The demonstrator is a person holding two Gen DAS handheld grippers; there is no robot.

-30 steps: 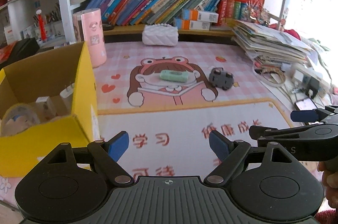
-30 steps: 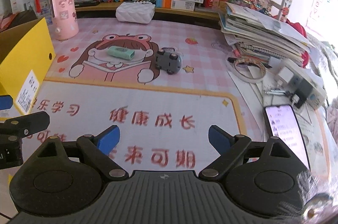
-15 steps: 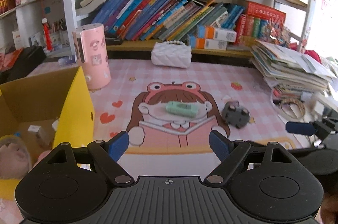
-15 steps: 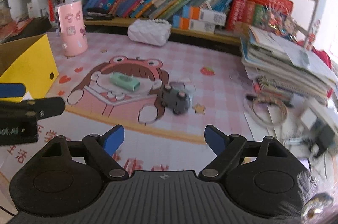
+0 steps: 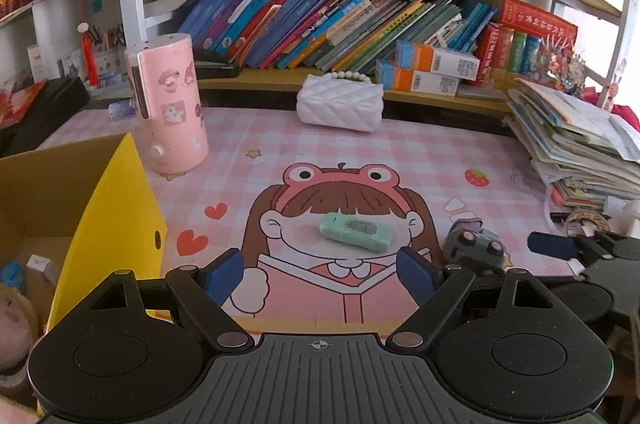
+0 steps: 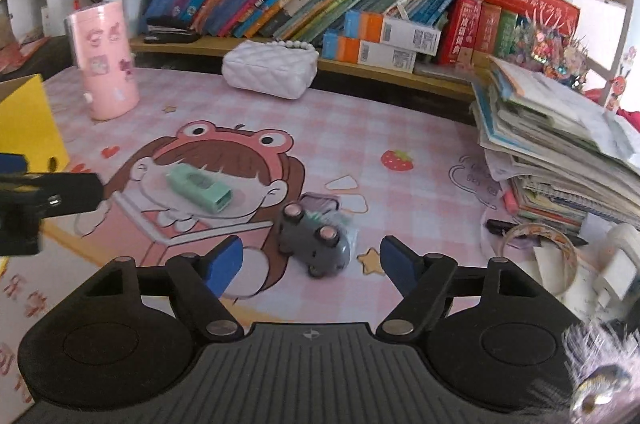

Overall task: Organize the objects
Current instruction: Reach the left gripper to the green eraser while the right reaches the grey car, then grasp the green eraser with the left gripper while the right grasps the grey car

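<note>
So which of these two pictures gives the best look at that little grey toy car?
The right wrist view: the grey toy car lies in full sight, wheels up, just ahead of the right tool. In the left wrist view the car sits off to the side, partly hidden behind the tool's arm.

1. The desk mat (image 5: 420,160) looks like smooth, printed vinyl with a slight sheen.
2. The white purse (image 5: 339,103) has glossy quilted leatherette.
3. The box (image 5: 116,212) is matt cardboard.
4. The green case (image 5: 355,232) is matt plastic.
5. The toy car (image 6: 316,244) looks like smooth plastic.
</note>
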